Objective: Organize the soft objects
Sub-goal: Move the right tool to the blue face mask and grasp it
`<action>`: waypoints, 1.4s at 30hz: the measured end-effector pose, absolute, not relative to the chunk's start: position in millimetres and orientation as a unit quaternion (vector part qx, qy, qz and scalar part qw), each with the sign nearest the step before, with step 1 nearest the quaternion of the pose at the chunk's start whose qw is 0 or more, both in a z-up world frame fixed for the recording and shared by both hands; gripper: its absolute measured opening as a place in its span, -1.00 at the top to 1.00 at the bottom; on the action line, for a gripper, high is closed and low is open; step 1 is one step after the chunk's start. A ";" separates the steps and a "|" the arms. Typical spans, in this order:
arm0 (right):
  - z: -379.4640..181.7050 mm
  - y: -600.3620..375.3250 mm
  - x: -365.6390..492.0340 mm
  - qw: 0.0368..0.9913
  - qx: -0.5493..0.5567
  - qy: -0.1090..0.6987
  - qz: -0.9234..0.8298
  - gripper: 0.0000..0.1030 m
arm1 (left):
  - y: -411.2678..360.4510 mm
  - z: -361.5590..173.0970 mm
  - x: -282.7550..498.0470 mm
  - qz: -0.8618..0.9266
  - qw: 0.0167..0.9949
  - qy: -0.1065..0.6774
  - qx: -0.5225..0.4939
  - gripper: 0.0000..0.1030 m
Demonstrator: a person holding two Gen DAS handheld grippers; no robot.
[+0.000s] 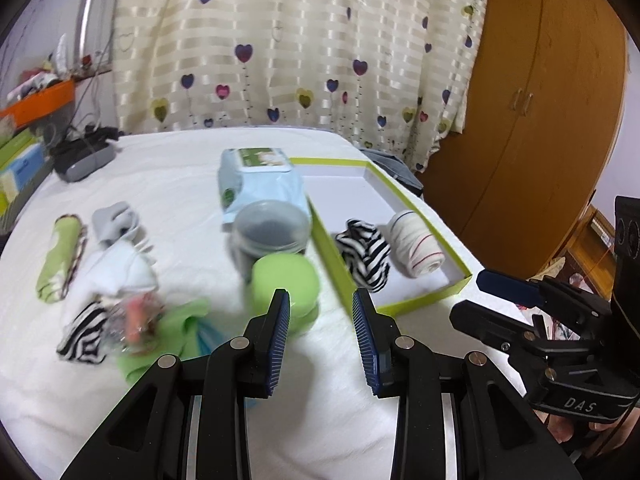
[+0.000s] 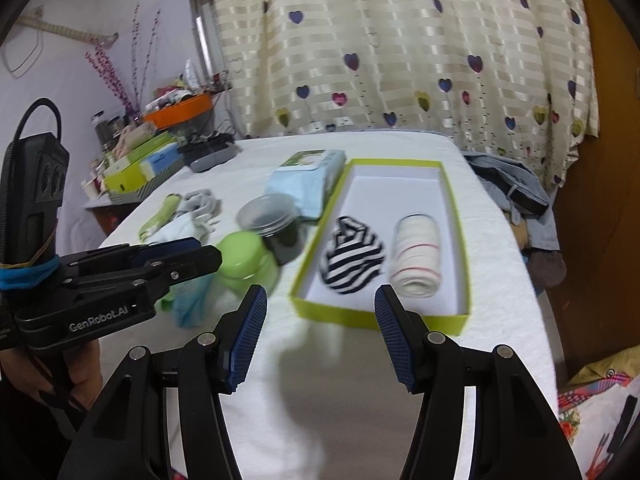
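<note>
A green-edged white box [image 1: 404, 200] [image 2: 456, 240] lies on the white table and holds a zebra-striped roll [image 1: 366, 256] [image 2: 352, 258] and a cream roll with red lines [image 1: 416, 244] [image 2: 416, 258]. Loose soft items lie at the left: a green roll [image 1: 60, 258], grey socks [image 1: 114, 220], white socks [image 1: 120, 268], a second zebra roll [image 1: 82, 338] and a green cloth [image 1: 172, 328]. My left gripper [image 1: 320, 300] is open and empty, just in front of a green jar [image 1: 286, 280]. My right gripper [image 2: 322, 300] is open and empty, before the box's near edge.
A clear-lidded dark jar [image 1: 274, 232] [image 2: 272, 216] and a pale blue wipes pack [image 1: 260, 180] [image 2: 308, 184] stand between the loose items and the box. A grey case [image 1: 82, 158] lies at the far left. A heart-print curtain and a wooden wardrobe [image 1: 532, 120] stand behind.
</note>
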State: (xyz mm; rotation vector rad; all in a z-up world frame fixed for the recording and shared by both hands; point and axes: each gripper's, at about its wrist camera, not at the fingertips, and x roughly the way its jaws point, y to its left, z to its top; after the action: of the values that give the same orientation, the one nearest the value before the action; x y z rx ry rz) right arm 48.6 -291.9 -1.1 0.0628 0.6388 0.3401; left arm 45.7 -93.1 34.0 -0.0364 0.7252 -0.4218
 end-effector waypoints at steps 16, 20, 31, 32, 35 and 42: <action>-11.2 -238.1 40.4 0.920 0.009 0.319 0.226 -0.11 | -18.4 24.6 34.2 -0.142 0.925 0.350 -0.044 0.40; -15.5 -225.5 45.5 0.914 0.004 0.326 0.243 -0.11 | -4.6 19.4 36.1 -0.126 0.925 0.355 -0.051 0.40; -34.8 -188.7 68.4 0.891 -0.005 0.352 0.286 -0.11 | 25.0 8.1 48.6 -0.103 0.924 0.364 -0.066 0.40; -36.5 -186.0 70.0 0.889 -0.006 0.355 0.288 -0.11 | 27.1 6.3 49.7 -0.102 0.923 0.365 -0.068 0.39; -41.8 -177.5 76.7 0.884 -0.009 0.363 0.293 -0.11 | 32.1 1.8 53.4 -0.099 0.922 0.369 -0.071 0.39; -48.5 -165.9 88.2 0.878 -0.014 0.376 0.295 0.00 | 46.5 0.8 58.6 -0.089 0.923 0.366 -0.077 0.39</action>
State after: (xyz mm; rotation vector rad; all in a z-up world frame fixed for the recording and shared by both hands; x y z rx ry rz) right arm 88.2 -165.9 -48.5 -0.0284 0.7834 0.6151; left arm 58.6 46.5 0.8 -0.1581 0.7520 -0.1828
